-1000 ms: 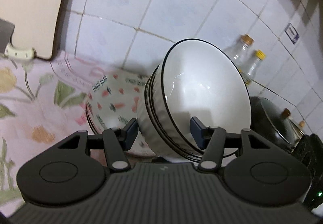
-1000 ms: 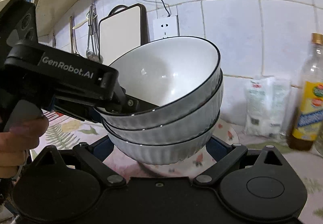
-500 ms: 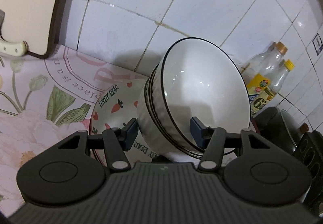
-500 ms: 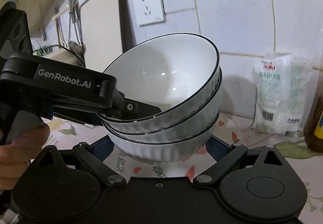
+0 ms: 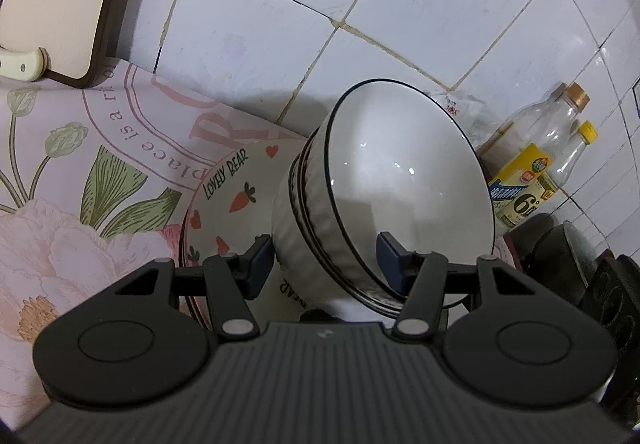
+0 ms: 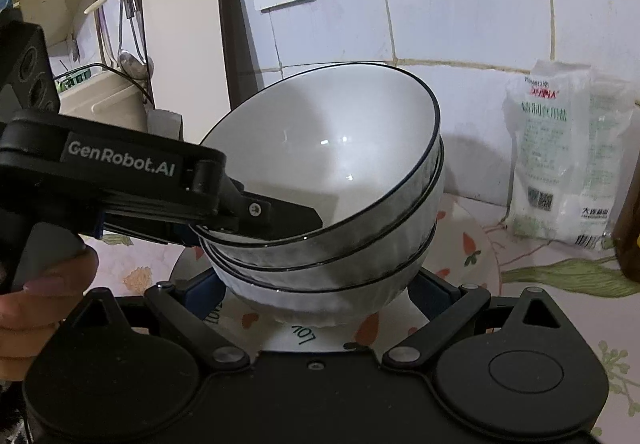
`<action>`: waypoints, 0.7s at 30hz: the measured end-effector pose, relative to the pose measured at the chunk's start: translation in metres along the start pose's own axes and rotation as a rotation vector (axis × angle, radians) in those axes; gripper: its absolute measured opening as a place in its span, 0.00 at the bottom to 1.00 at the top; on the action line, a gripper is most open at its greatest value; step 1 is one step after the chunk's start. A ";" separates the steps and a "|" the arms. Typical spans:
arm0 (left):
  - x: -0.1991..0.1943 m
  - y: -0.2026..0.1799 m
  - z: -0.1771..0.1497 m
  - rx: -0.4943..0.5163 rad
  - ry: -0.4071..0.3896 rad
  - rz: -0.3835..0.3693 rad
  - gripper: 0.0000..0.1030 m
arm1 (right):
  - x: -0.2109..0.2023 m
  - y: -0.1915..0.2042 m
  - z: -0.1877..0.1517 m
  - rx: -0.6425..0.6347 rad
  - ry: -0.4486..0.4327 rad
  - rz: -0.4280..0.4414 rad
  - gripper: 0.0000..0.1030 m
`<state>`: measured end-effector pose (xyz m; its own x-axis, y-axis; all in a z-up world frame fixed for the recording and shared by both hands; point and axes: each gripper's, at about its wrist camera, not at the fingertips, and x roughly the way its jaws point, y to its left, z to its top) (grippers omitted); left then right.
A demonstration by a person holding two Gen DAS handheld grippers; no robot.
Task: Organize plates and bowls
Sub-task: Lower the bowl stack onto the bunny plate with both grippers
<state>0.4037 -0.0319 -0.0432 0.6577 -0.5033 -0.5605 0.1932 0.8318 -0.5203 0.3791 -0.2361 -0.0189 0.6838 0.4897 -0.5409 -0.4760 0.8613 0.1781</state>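
The stack of bowls (image 5: 384,196) has come down over the last second and now sits low over the carrot-print plates (image 5: 228,200) on the flowered bench (image 5: 60,204), close to resting on them; whether it touches yet I cannot tell. On the left, the left tongs (image 5: 326,258) pinch the stack's near wall, one finger inside the top bowl. The right tongs (image 6: 316,290) stand wide around the bottom bowl, and whether their pads press it I cannot tell. Setting down looks like the step in hand. Far left a cutting board (image 6: 182,28) leans on the tiled wall; right of the plates a white bag (image 6: 560,160) and bottles (image 5: 536,168) crowd close
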 end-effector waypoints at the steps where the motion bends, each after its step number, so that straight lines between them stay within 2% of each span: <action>1: 0.000 0.000 0.000 0.001 -0.001 0.003 0.53 | 0.000 0.000 -0.001 -0.004 -0.002 -0.001 0.97; 8: 0.002 0.004 -0.004 -0.009 -0.024 -0.002 0.53 | 0.001 -0.002 -0.003 -0.024 0.009 0.027 0.97; 12: -0.003 0.008 -0.003 -0.036 -0.038 -0.009 0.53 | -0.003 0.008 -0.003 -0.035 0.021 -0.019 0.97; 16: -0.022 -0.005 -0.002 0.010 -0.098 0.018 0.55 | -0.016 0.012 -0.003 0.011 0.025 -0.095 0.99; 21: -0.054 -0.025 -0.004 0.076 -0.144 0.040 0.58 | -0.049 0.021 -0.013 0.025 -0.042 -0.112 0.99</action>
<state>0.3603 -0.0263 -0.0028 0.7625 -0.4354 -0.4786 0.2158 0.8685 -0.4463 0.3285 -0.2439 0.0012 0.7547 0.3953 -0.5236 -0.3818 0.9137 0.1395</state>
